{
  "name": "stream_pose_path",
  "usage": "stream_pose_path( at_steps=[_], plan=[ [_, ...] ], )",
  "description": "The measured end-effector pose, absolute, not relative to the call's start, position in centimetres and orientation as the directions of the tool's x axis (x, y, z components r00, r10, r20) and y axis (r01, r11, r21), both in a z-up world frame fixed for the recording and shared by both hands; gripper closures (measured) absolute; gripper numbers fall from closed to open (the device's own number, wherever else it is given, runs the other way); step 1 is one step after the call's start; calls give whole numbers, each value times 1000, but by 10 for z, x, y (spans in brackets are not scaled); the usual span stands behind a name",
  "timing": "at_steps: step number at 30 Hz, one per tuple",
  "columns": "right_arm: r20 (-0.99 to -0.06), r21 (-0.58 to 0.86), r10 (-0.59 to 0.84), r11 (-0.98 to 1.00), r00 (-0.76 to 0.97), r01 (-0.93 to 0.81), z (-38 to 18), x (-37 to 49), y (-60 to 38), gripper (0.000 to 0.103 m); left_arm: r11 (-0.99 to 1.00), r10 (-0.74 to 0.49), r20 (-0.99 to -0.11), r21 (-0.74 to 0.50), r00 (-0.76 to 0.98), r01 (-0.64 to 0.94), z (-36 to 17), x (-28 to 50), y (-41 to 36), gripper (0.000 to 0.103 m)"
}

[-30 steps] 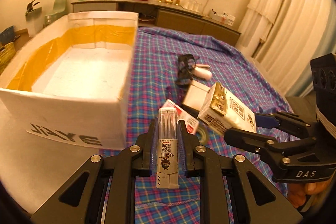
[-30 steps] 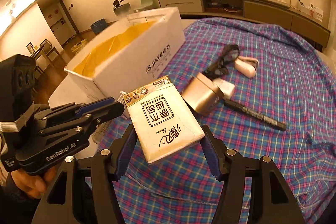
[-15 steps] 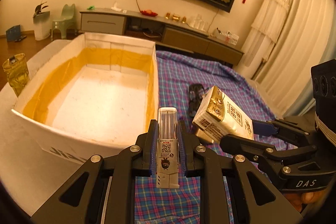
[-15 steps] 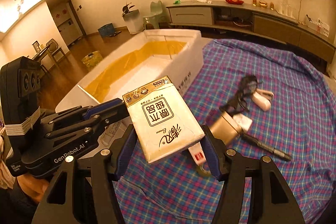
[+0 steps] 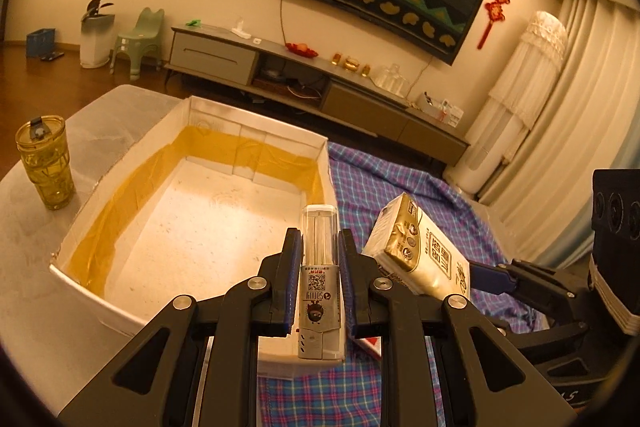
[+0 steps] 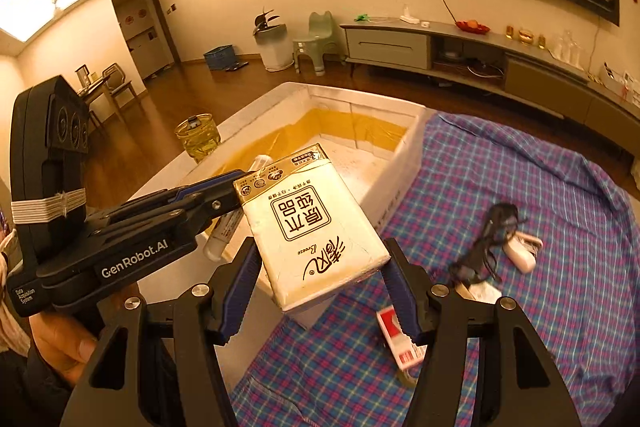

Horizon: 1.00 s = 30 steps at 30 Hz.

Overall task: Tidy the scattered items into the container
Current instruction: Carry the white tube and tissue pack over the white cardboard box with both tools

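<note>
My left gripper (image 5: 320, 251) is shut on a slim clear-capped tube pack (image 5: 320, 279) and holds it above the near right corner of the white box with yellow-taped inner walls (image 5: 120, 187). My right gripper (image 6: 320, 267) is shut on a cream tissue pack (image 6: 312, 227), raised beside the box's (image 6: 404, 163) right wall. The tissue pack (image 5: 420, 255) and the right gripper (image 5: 492, 273) show at the right of the left wrist view. The left gripper (image 6: 234, 193) with its tube (image 6: 228, 223) shows at the left of the right wrist view.
A red-and-white packet (image 6: 400, 339), black sunglasses (image 6: 488, 243), a white charger (image 6: 520, 255) and a small white card (image 6: 484, 293) lie on the blue plaid cloth (image 6: 520, 167). A yellow tumbler (image 5: 46, 163) stands left of the box.
Both grippers have risen and moved left toward the box with their loads. The box interior now fills more of both views.
</note>
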State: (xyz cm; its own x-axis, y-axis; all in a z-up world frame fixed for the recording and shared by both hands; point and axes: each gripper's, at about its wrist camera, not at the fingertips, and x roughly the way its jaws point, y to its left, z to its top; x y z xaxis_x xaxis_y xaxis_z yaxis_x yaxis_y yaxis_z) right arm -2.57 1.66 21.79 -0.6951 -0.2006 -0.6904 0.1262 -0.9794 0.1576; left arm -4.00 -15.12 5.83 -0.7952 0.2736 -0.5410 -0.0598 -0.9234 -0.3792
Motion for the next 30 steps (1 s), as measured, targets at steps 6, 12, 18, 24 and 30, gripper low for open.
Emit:
stream_pose_path(
  at_steps=[6, 12, 18, 24, 30],
  plan=[
    [-691, 153, -199, -980, -695, 128, 223, -46, 13, 41, -924, 255, -544, -380, -799, -36, 59, -57, -160, 84],
    [-705, 142, -194, -981, -682, 132, 225, -71, 12, 41, -926, 234, -555, -378, -798, -9, 60, -73, -168, 84],
    [-717, 144, -194, -981, -669, 130, 226, -92, 15, 41, -924, 218, -553, -382, -804, 12, 66, -87, -175, 84],
    [-729, 130, -182, -983, -660, 128, 227, -110, 18, 41, -920, 202, -551, -391, -809, 37, 71, -104, -185, 84],
    [-745, 136, -175, -985, -644, 109, 226, -135, 27, 41, -891, 222, -556, -449, -801, 65, 66, -128, -201, 84]
  ],
)
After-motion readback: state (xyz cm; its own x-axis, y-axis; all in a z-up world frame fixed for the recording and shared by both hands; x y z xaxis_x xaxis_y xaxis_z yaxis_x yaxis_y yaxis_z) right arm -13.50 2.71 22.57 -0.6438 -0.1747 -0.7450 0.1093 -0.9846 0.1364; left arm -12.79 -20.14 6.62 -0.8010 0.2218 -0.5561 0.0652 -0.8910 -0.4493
